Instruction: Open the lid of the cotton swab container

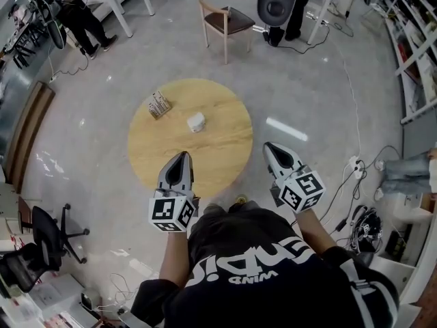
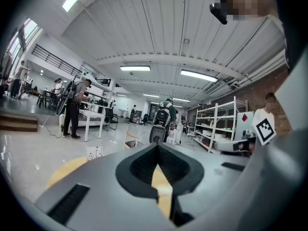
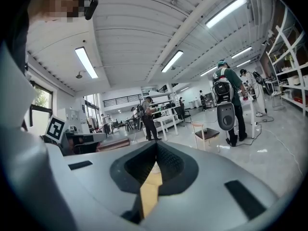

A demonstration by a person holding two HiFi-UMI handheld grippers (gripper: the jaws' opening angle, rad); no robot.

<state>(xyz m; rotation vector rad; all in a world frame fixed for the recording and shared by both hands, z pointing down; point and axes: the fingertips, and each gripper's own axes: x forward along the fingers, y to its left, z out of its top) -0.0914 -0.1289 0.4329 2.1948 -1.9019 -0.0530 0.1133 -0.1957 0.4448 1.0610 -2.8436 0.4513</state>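
Note:
A round wooden table (image 1: 218, 149) stands in front of me. On it sit a small white container (image 1: 196, 121) near the middle and a small patterned box (image 1: 158, 105) to its left; the box (image 2: 95, 152) also shows in the left gripper view. I cannot tell which of them holds the cotton swabs. My left gripper (image 1: 184, 155) hovers over the table's near edge, shut and empty, its jaws (image 2: 157, 146) pressed together. My right gripper (image 1: 269, 145) is beside the table's near right edge, also shut (image 3: 155, 146) with nothing in it. Both are well short of the two items.
A wooden chair (image 1: 225, 20) stands beyond the table, with a person (image 1: 295, 5) and a black device behind it. Cables and a power strip (image 1: 355, 164) lie on the floor at right. An office chair (image 1: 42, 234) is at my left, shelving (image 1: 416, 53) at far right.

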